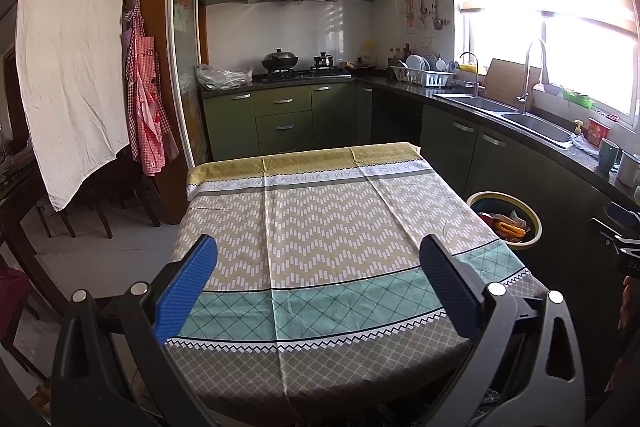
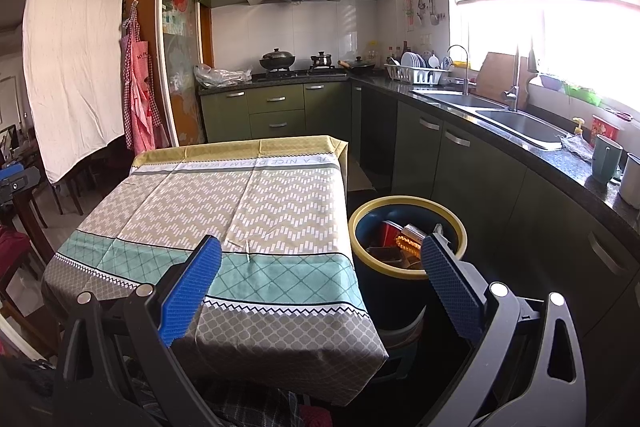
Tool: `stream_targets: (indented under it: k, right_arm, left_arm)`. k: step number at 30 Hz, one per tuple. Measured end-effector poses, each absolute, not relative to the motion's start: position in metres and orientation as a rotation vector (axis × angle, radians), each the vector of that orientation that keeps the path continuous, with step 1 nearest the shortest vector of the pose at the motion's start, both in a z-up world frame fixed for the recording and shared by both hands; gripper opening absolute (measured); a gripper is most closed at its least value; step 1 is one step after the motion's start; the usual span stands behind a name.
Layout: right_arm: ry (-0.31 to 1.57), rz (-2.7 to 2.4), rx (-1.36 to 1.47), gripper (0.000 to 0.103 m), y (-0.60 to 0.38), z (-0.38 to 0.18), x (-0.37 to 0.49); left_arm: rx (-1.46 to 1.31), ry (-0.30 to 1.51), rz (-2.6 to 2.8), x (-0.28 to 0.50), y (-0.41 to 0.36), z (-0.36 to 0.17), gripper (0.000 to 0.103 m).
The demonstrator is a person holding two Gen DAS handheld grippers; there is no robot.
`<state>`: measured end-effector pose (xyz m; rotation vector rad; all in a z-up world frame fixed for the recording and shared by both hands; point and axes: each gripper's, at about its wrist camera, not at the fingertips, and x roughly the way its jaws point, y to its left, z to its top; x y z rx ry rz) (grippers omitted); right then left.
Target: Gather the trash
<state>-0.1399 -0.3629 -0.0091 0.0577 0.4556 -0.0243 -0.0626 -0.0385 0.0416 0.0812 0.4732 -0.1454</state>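
Both claws stand wide and hold nothing: the left gripper [image 1: 318, 281] hangs over the tablecloth [image 1: 320, 227], the right gripper [image 2: 322, 285] over the cloth's corner, with the trash bin [image 2: 460, 223] just ahead of its right finger. All the trash [image 2: 402, 241] I can see, wrappers and a red packet, lies inside that bin; no scraps show on the cloth ahead of either claw. Such wrappers are probably light, thin and crinkly, likely slippery, so a pinch across a folded edge should hold better than a flat face. Bin weight I cannot tell.
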Motion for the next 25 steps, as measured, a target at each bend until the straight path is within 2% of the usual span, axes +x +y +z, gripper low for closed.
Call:
stream_targets:
  k: [8, 25]
  right_arm:
    - [0.463, -0.021, 0.056, 0.098, -0.365, -0.012, -0.137]
    - [0.477, -0.020, 0.052, 0.098, -0.366, -0.016, -0.130]
  left_arm:
    - [0.086, 0.442, -0.150, -0.065, -0.037, 0.041, 0.096]
    - [0.091, 0.492, -0.141, -0.052, -0.037, 0.033, 0.096]
